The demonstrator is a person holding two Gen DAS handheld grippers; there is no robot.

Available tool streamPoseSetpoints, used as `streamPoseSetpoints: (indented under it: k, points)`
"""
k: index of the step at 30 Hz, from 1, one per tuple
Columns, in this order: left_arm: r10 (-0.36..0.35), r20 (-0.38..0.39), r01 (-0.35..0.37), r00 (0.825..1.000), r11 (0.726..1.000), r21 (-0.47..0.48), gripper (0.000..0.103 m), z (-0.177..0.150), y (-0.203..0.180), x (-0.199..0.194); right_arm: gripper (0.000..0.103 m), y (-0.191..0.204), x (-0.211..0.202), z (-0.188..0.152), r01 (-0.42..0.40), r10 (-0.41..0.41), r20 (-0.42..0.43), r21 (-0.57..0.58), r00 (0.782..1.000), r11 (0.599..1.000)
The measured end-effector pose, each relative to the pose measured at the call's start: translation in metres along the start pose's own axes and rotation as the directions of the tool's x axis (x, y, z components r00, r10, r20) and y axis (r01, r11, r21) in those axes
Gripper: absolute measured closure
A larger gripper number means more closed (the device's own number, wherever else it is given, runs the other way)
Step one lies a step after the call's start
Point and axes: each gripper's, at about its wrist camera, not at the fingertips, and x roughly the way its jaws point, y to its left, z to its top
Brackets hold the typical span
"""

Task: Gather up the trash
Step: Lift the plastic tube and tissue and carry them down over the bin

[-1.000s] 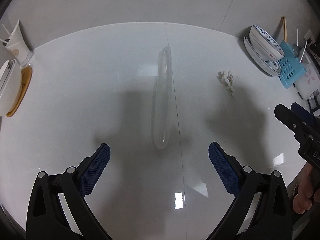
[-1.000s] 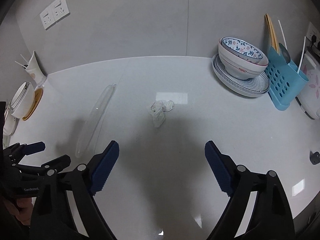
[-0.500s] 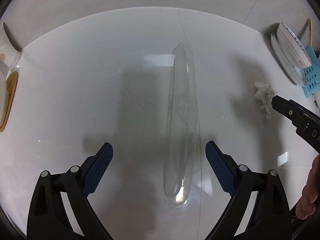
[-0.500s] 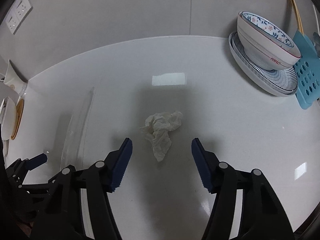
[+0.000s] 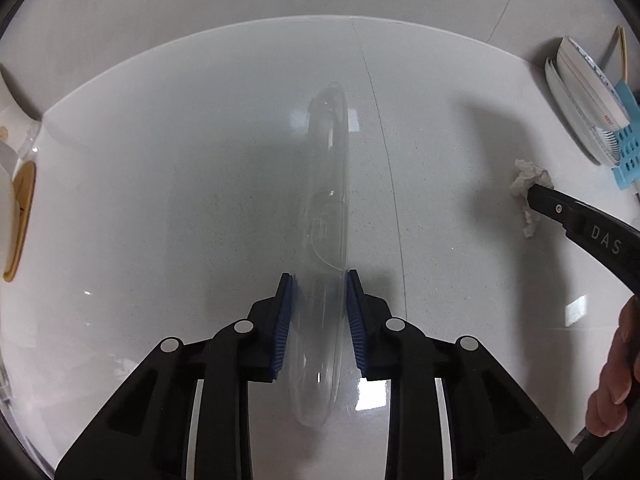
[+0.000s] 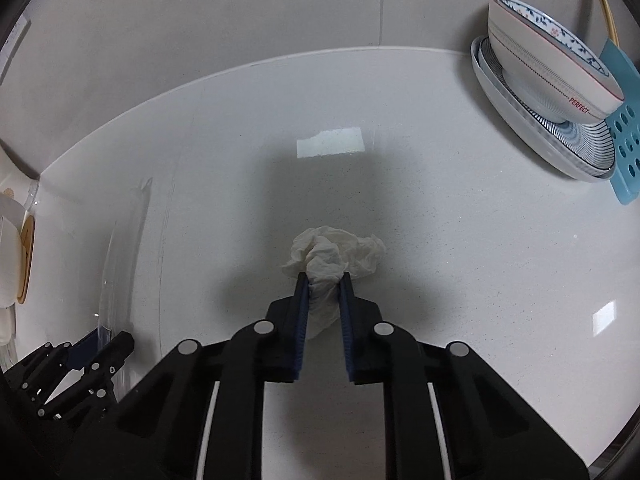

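- Left wrist view: my left tongs [image 5: 319,312] have just been closing, and their blue ribbed pads [image 5: 282,320] now press on both sides of the long clear plastic tube-shaped wrapper [image 5: 326,216], near its close end.
- The wrapper lies flat on the glossy white speckled tabletop [image 5: 180,200], running lengthwise away from me towards the grey wall, with its rounded near end poking out behind the pads.
- At the right edge, the black finger of my right tongs [image 5: 538,200] touches the crumpled white paper tissue [image 5: 528,176], well apart from the wrapper; my right hand [image 5: 616,376] shows below it.
- Far right, stacked white dishes [image 5: 580,92] lean beside a light blue perforated plastic holder [image 5: 626,148].
- Right wrist view: my right tongs [image 6: 324,292] have just been closing and are nearly shut, pinching the crumpled white paper tissue [image 6: 332,252] between the blue pads; most of the tissue bunches out ahead of the tips and rests on the tabletop [image 6: 460,260].
- At lower left, my left tongs [image 6: 102,344] grip the clear wrapper [image 6: 120,248], which stretches away along the tabletop.
- Upper right, a white bowl with blue flower pattern [image 6: 548,72] sits in a blue-striped plate [image 6: 532,120], next to the light blue holder [image 6: 624,132].
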Motion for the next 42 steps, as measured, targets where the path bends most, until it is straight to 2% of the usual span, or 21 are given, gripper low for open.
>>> streamPoseSetpoints:
  k: [10, 21, 28, 33, 42]
  points:
    - [0.003, 0.044, -0.002, 0.999, 1.0, -0.018, 0.078, -0.021, 0.012, -0.026, 0.091, -0.008, -0.031, -0.018, -0.027, 0.029, 0.058, -0.025, 0.998, 0.999]
    - [-0.013, 0.092, 0.016, 0.996, 0.999, -0.034, 0.078, -0.044, 0.02, -0.056, 0.091, -0.021, -0.079, -0.058, -0.035, 0.043, 0.112, -0.069, 0.993, 0.997]
    - [-0.018, 0.126, 0.025, 0.992, 0.998, -0.054, 0.078, -0.06, 0.024, -0.083, 0.092, -0.029, -0.096, -0.065, -0.077, 0.085, 0.121, -0.065, 0.989, 0.995]
    - [-0.023, 0.152, 0.033, 0.988, 0.997, -0.064, 0.078, -0.076, 0.026, -0.097, 0.091, -0.027, -0.115, -0.087, -0.078, 0.089, 0.139, -0.088, 0.986, 0.993]
    - [-0.047, 0.201, 0.064, 0.979, 0.995, -0.08, 0.078, -0.1, 0.007, -0.122, 0.091, -0.031, -0.139, -0.116, -0.089, 0.108, 0.155, -0.124, 0.982, 0.988]
